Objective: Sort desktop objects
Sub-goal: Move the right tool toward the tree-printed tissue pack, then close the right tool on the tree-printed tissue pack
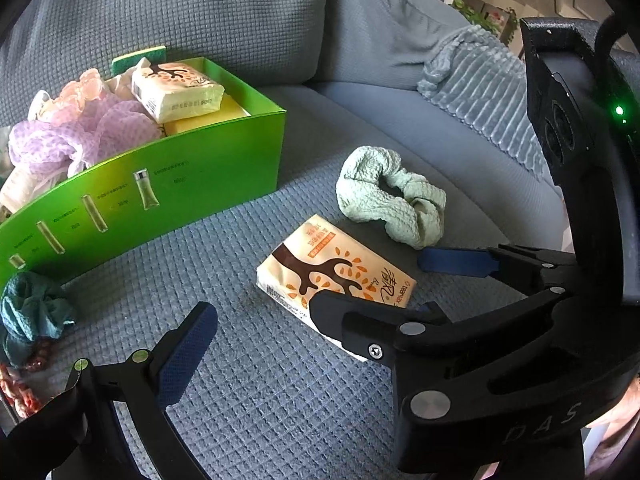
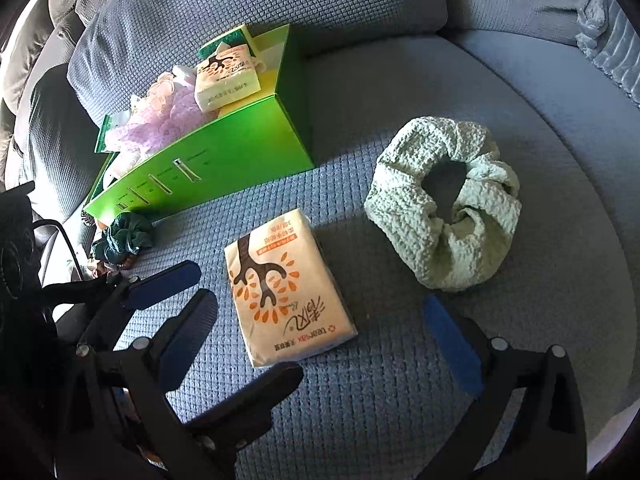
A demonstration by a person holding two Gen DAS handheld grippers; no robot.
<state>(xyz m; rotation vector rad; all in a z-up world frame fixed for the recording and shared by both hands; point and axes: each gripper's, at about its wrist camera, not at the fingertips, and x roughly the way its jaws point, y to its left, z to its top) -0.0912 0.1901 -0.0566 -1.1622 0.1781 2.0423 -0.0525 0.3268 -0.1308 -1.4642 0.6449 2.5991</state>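
A cream tissue pack with a brown tree print (image 1: pixel 336 276) (image 2: pixel 286 300) lies on the grey sofa seat. A pale green scrunchie (image 1: pixel 394 196) (image 2: pixel 448 204) lies just beyond it to the right. My left gripper (image 1: pixel 316 320) is open low over the seat, with the pack's near corner at its right finger. My right gripper (image 2: pixel 320 328) is open and straddles the pack's near end without touching it; it also shows in the left wrist view (image 1: pixel 460 260). A green box (image 1: pixel 168 176) (image 2: pixel 224 152) at the left holds another tissue pack (image 1: pixel 180 88), a lilac scrunchie (image 1: pixel 84 136) and other items.
A dark green scrunchie (image 1: pixel 32 308) (image 2: pixel 124 236) lies against the box's near corner, with reddish beads (image 1: pixel 20 384) beside it. Sofa back cushions (image 1: pixel 200 12) rise behind the box. A ribbed light-blue blanket (image 1: pixel 480 92) lies at the back right.
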